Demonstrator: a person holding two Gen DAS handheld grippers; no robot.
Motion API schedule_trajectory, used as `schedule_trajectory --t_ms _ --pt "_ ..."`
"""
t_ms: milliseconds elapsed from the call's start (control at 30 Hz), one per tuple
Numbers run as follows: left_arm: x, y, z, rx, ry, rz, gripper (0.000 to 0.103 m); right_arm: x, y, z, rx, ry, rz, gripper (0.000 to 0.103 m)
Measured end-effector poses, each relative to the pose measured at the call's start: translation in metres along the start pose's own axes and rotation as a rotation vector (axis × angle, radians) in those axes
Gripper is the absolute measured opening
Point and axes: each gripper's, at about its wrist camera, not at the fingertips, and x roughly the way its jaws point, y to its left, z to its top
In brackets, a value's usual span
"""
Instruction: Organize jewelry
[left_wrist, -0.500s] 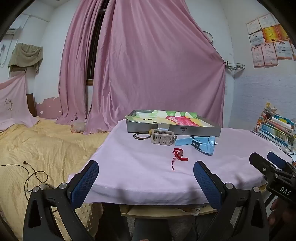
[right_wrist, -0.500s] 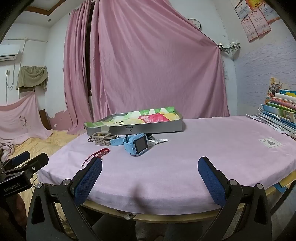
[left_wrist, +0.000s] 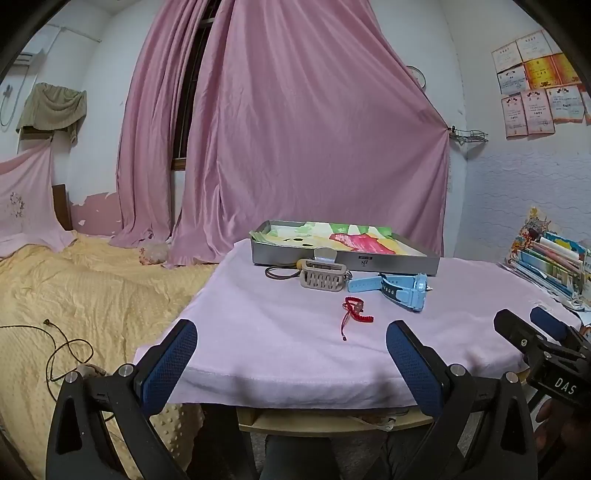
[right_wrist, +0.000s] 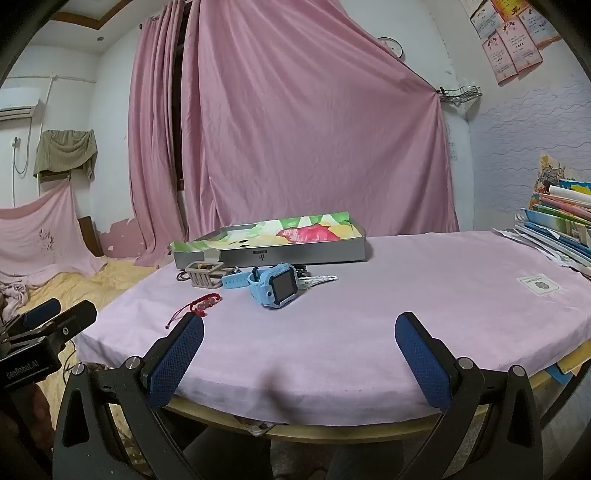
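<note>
We hold both grippers low at the near edge of the tabletop (right_wrist: 424, 295), and they grasp nothing. The left gripper (left_wrist: 291, 354) has its fingers (left_wrist: 168, 363) spread wide, and the right gripper (right_wrist: 299, 354) is released in the same way. In our judgement this is a ready pose: with the fingers apart, we can reach any piece without first letting go of something.

Nearest to us lies the red bracelet (left_wrist: 354, 312), a thin cord with small beads and a loose tail, flat on the pink cloth (left_wrist: 295, 332). It looks light and limp, so we think it needs a low pinch. Just behind it, to the right, the blue watch (right_wrist: 275, 286) stands on its strap with the dark screen turned to the right gripper. Beside the watch sits a beige slotted holder (left_wrist: 320, 277) with a dark cord loop (left_wrist: 279, 273), and keys (right_wrist: 319, 280) touch the watch. Farthest is the metal tray (left_wrist: 369, 260) with a colourful lining, probably the place for the pieces. None of them is inside it yet.
</note>
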Motion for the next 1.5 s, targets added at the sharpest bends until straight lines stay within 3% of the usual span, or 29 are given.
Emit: schedule_trajectory --t_ms 1500 --pt "-0.0029 -0.0046 0.0014 -0.004 0.006 -0.003 0.103 0.0025 0.0017 -0.0065 0.004 0.013 -0.002 0.102"
